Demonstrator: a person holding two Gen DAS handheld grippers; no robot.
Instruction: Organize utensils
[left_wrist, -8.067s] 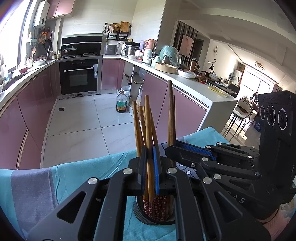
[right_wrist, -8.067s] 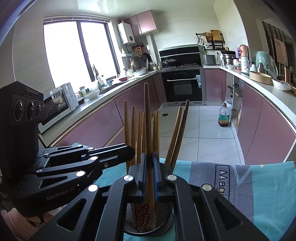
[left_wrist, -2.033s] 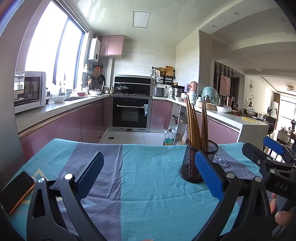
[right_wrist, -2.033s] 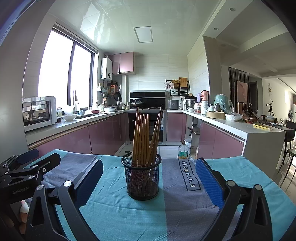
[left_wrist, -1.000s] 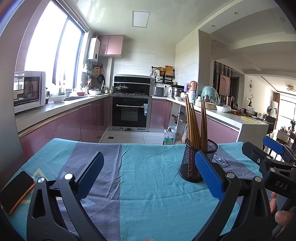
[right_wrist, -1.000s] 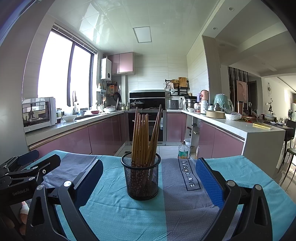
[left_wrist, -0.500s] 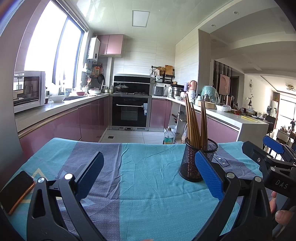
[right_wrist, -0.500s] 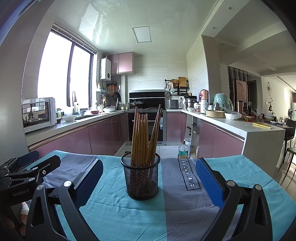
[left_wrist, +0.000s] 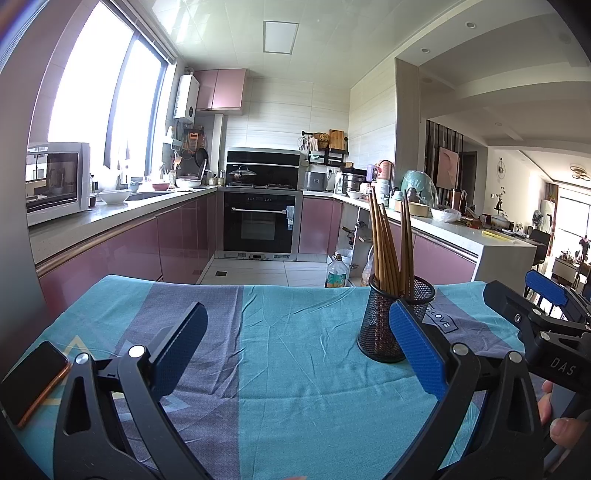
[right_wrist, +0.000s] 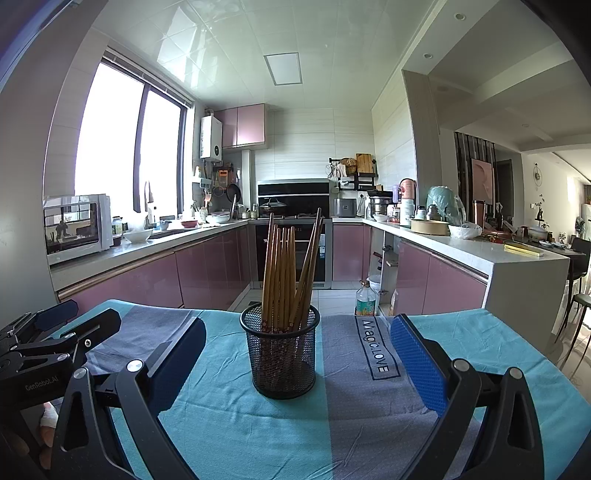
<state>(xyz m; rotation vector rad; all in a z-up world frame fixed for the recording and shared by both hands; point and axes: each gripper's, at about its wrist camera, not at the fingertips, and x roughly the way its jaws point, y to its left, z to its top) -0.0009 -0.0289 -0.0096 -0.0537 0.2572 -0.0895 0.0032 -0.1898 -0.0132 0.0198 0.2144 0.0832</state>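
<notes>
Mesh holder (right_wrist: 282, 354): upright on the cloth-covered surface (right_wrist: 369, 424), chopsticks (right_wrist: 286, 273) standing inside. Right tool (right_wrist: 297, 363): spread wide, empty, holder at 12 o'clock. Left tool (left_wrist: 295, 350): spread wide, empty, holder at 2 o'clock. Phone (left_wrist: 31, 380): at its 9 o'clock.

Right gripper (right_wrist: 297, 363): hovering low over the tablecloth (right_wrist: 480, 343), blue-padded fingers (right_wrist: 413, 360) spread wide, gripping nothing.
Mesh holder (right_wrist: 282, 354): standing upright on the tablecloth between the two fingers, apart from both, just left of the "Magic.LOVE" lettering (right_wrist: 375, 349).
Chopsticks (right_wrist: 284, 277): standing bundled in the holder, two leaning right.
Left gripper (right_wrist: 51, 326): showing at the tablecloth's left edge, its jaw spread unclear.
</notes>
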